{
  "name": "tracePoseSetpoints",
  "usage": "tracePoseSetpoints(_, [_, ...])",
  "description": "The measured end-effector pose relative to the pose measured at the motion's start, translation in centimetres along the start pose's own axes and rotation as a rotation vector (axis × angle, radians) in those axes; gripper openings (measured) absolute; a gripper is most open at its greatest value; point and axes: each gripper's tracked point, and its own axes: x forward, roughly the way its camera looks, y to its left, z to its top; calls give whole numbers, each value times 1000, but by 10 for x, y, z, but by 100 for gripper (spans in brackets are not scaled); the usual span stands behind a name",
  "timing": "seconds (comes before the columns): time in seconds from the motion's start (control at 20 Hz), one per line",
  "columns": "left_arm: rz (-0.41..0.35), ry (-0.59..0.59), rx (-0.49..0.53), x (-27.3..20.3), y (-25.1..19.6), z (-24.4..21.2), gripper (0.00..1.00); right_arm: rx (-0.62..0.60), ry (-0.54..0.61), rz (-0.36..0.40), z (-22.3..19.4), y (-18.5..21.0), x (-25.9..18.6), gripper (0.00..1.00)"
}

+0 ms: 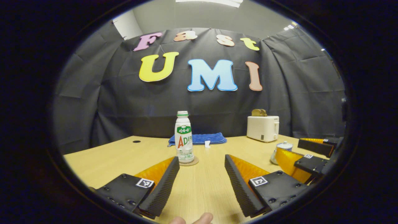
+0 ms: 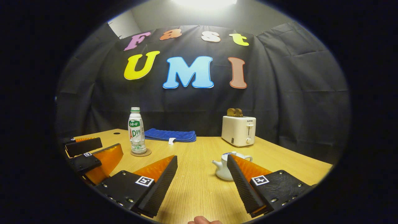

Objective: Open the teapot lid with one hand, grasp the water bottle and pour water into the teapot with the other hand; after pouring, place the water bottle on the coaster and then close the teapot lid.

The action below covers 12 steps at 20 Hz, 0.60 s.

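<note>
Bottle [image 1: 184, 137] stands on coaster [image 1: 190, 162] (teapot [image 2: 224, 168] lidded); both grippers [image 1: 202, 180] [image 2: 202, 182] spread, holding nothing.

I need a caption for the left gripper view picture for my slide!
Open left gripper faces a water bottle standing on its coaster, toaster and teapot beyond.

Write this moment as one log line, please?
stage: before any grasp | left gripper: open, facing water bottle on coaster | right gripper: open, near teapot | teapot lid: on
</note>
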Motion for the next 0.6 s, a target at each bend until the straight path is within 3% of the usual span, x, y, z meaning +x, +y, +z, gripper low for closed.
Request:
tracePoseSetpoints(0.1, [-5, -2, 19, -7, -6, -6, 100, -22, 0, -39, -5, -2, -1, 97])
tracePoseSetpoints(0.35, [23, 2, 18, -7, 2, -3, 96, -13, -1, 29, -3, 20, -7, 95])
tracePoseSetpoints(0.5, [24, 5, 19, -6, 1, -5, 90, -11, 2, 29, -4, 18, -6, 95])
tracePoseSetpoints(0.55, [24, 2, 18, -7, 1, -4, 95, -12, 1, 29, -4, 19, -6, 95])
tracePoseSetpoints(0.6, [24, 2, 19, -6, 0, -4, 90, -11, 3, 29, -5, 18, -5, 95])
